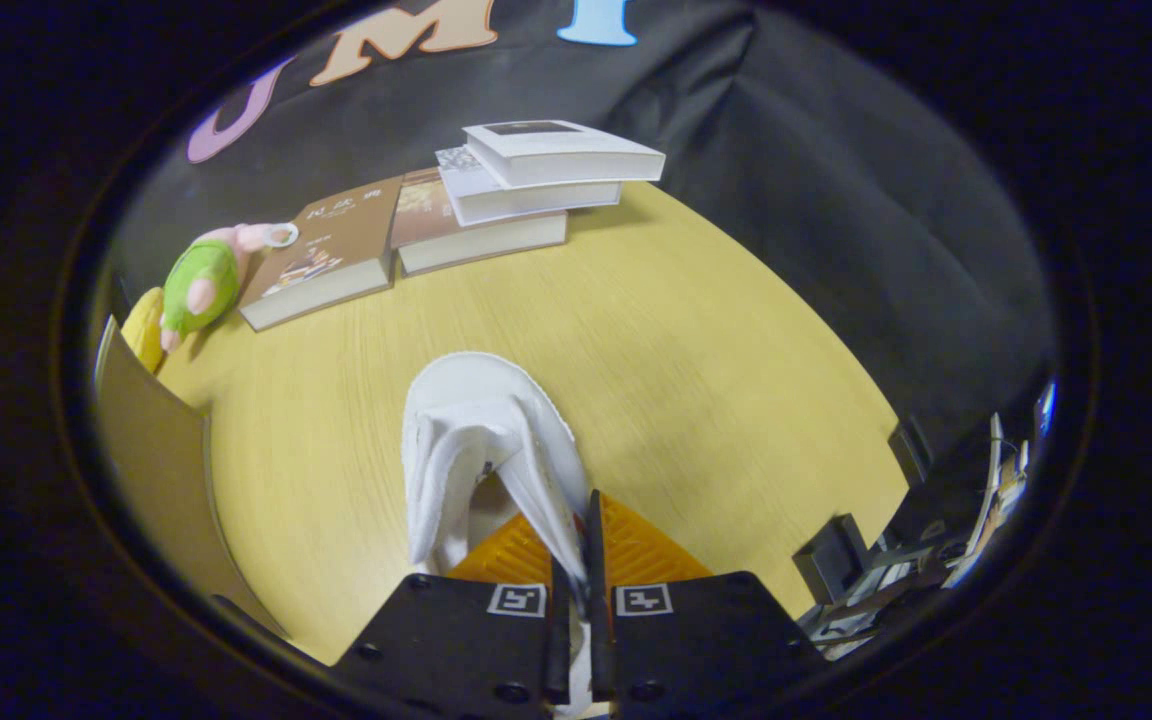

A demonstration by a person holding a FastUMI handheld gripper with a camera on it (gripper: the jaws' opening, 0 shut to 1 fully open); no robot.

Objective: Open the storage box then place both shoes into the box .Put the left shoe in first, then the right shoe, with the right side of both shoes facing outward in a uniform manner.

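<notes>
Jaws clamped tight on heel-side wall of white shoe [481, 450], gripper [576, 580] pinching it from both sides. Shoe toe pointing fwd, over wooden tabletop [696, 350]. Beyond: stack of books [526, 190], green plush toy [201, 285] w/ yellow item alongside.

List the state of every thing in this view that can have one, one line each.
gripper: shut on the shoe's collar wall, fingers nearly together.
white shoe: gripped at its opening edge, toe pointing away beyond the fingers, over the wooden table.
stack of books: closed, piled flat at the table's far side.
brown book: closed, lying flat beside the stack.
plush toy: lying beside the brown book.
</notes>
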